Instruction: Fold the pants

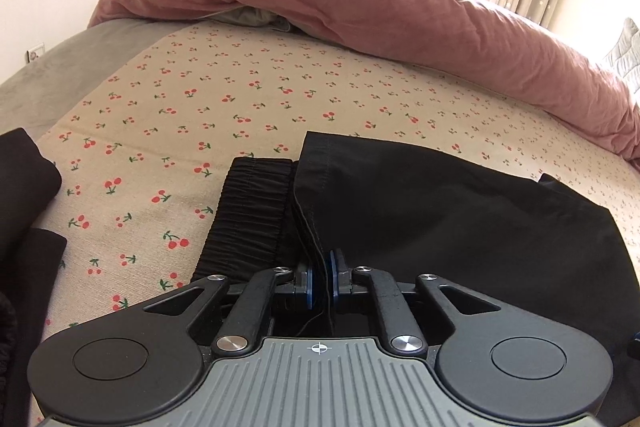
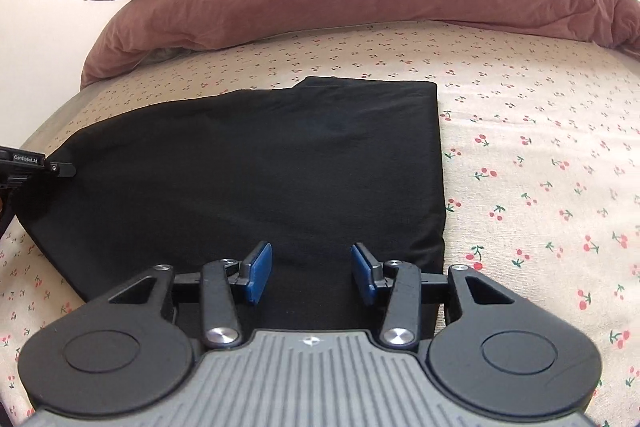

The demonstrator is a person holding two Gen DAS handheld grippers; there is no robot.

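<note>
A fold looks under way: the left gripper (image 1: 321, 277) pinches the hem of the black pants (image 2: 256, 163), lying mid-frame on the cherry-print bed (image 2: 540, 155). The right gripper (image 2: 311, 273) hovers open over the lower edge. Next it likely needs to grip there. The waistband (image 1: 252, 211) is gathered.

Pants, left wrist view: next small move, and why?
Probably open the left gripper and back it off. It is shut on a hem edge of the black pants, which already lie folded flat on the cherry-print sheet; the right gripper is open, holding nothing.
</note>
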